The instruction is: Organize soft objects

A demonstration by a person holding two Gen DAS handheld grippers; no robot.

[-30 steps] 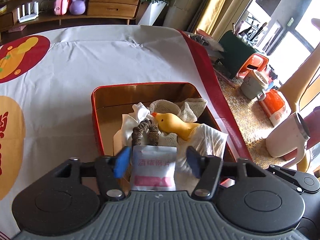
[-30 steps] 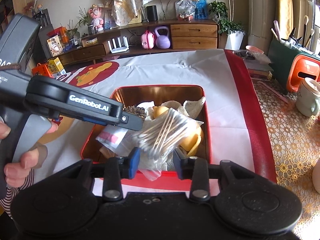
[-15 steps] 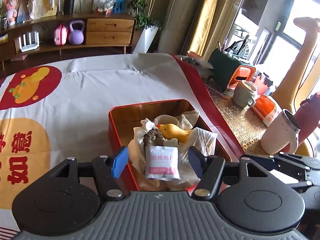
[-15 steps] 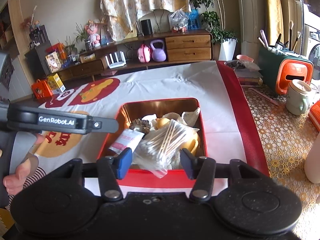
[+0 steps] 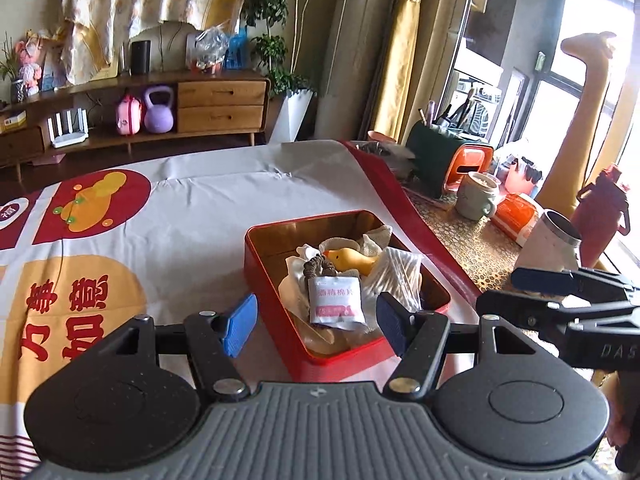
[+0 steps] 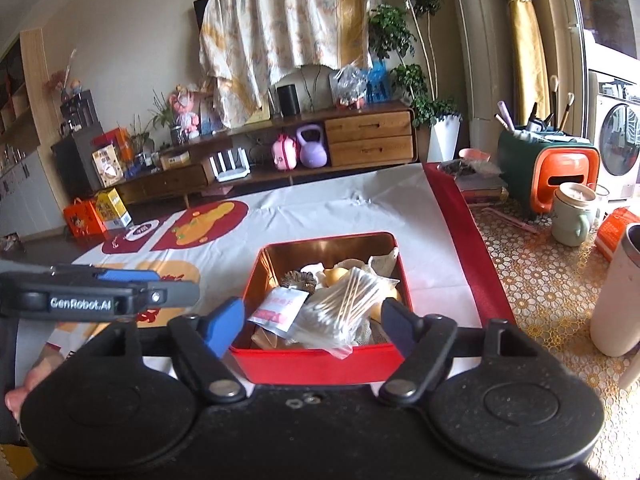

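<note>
Tabletop (image 5: 208, 208): a white sheet with red and orange prints covers it; a red band runs down the sheet's right edge, and past it lies a gold patterned cloth.
Tin (image 5: 280, 236): my landmark, a red tin with a gold inside, standing on the white sheet near the red band.
Soft things: all inside the tin. A white sachet (image 5: 338, 304) lies at its near end, a brown hair tie (image 5: 316, 268) just behind it, a yellow duck (image 5: 352, 260) past that, and a bag of cotton swabs (image 6: 344, 304) on the right half, over white cloths.
Room: behind the tin, a wooden sideboard (image 6: 368, 136) with a purple kettlebell (image 6: 312, 148) and a pink case beside it; right of the tin, a green mug (image 6: 572, 216) and an orange-fronted bin.
My left claw (image 5: 316, 324): jaws opening, wide apart, holding nothing; it hangs above the tin's near edge.
My right claw (image 6: 312, 326): jaws opening, wide apart, nothing gripped; the swab bag lies in the tin beyond it.
Change: a second ago my right claw had the swab bag pinched and my left hung close over the sachet; both now sit higher and farther back from the tin.
</note>
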